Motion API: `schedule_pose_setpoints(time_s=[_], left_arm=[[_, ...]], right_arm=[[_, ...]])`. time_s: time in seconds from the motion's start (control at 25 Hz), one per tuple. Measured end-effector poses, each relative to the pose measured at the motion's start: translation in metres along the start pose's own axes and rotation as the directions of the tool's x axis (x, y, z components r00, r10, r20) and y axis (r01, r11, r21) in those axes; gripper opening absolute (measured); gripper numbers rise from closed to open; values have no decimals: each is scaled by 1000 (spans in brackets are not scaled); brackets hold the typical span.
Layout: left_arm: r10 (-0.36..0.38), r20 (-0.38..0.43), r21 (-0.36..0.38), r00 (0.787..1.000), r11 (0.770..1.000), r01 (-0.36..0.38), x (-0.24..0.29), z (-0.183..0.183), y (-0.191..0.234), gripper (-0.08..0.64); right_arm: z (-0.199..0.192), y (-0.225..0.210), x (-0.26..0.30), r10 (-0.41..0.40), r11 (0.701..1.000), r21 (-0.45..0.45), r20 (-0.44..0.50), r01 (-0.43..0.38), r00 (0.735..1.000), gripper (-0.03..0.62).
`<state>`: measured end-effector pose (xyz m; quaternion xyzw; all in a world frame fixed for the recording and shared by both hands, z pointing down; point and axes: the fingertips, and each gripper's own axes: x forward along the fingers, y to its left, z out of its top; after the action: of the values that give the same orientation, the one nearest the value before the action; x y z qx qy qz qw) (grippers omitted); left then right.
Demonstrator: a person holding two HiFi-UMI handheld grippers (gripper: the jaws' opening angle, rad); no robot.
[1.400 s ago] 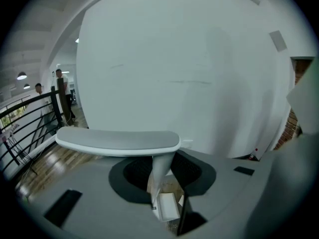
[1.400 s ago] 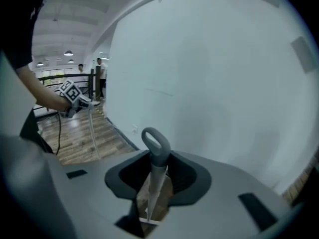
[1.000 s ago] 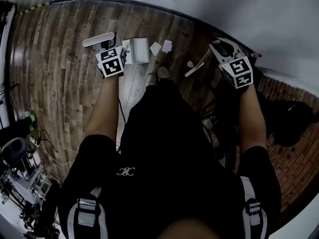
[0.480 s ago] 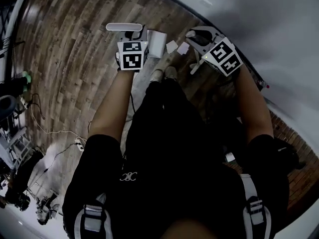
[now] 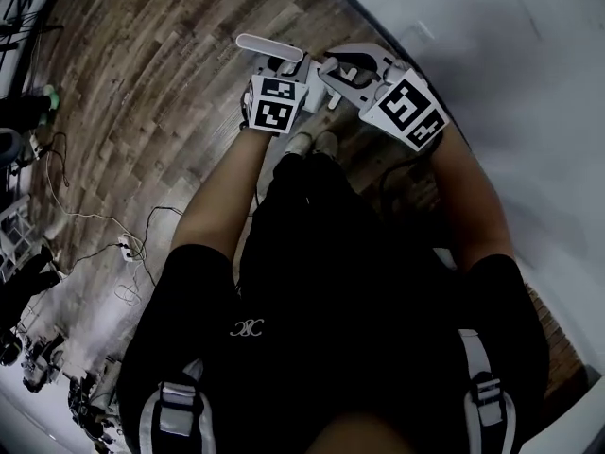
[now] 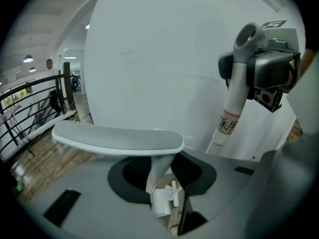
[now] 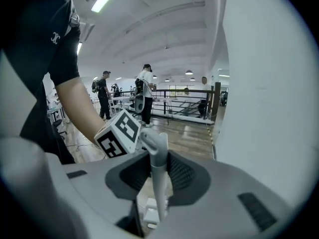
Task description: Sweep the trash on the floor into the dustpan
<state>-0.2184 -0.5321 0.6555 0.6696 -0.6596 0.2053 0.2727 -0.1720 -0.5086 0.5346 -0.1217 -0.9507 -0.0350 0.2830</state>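
Observation:
My left gripper is shut on the stem of a white T-topped dustpan handle, whose crossbar shows above the marker cube in the head view. Through the jaws I see the white dustpan low on the wooden floor, with a small white scrap beside it. My right gripper is shut on the upright grey-white broom handle, close to the right of the left gripper. That gripper and the broom handle also show in the left gripper view. The broom head is hidden.
A white wall runs close behind both grippers. The wooden floor stretches to the left, with cables and equipment at the far left. The person's legs and shoes stand just below the grippers. People stand far off.
Both grippers have come together near the wall: the right one swung left with the broom handle until it sits beside the left one. The paper scraps seen earlier are now covered.

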Motion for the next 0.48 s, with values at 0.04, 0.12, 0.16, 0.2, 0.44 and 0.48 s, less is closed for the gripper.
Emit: schedule_pose_setpoints(time_s=[0.04, 0.12, 0.16, 0.2, 0.44, 0.48], left_arm=[[0, -1, -3, 1000, 1000, 0, 1, -1, 0, 115], [-3, -2, -6, 1000, 1000, 3, 3, -3, 0, 115], [-4, -1, -8, 1000, 1000, 4, 4, -3, 0, 115], [-5, -1, -11, 1000, 1000, 5, 5, -4, 1, 115], [10, 8, 19, 1000, 1000, -10, -12, 1, -5, 117], [16, 15, 21, 1000, 1000, -16, -17, 3, -6, 117]], right_arm=[[4, -2, -1, -7, 1000, -1, 12, 7, 1000, 109], [10, -6, -6, -28, 1000, -1, 32, 28, 999, 107], [13, -7, -9, -41, 999, -1, 39, 41, 998, 107], [15, -8, -13, -56, 998, -2, 41, 56, 998, 107], [13, 4, -53, -202, 979, 15, -14, 202, 979, 107], [14, 8, -63, -235, 971, 40, -10, 235, 972, 107]])
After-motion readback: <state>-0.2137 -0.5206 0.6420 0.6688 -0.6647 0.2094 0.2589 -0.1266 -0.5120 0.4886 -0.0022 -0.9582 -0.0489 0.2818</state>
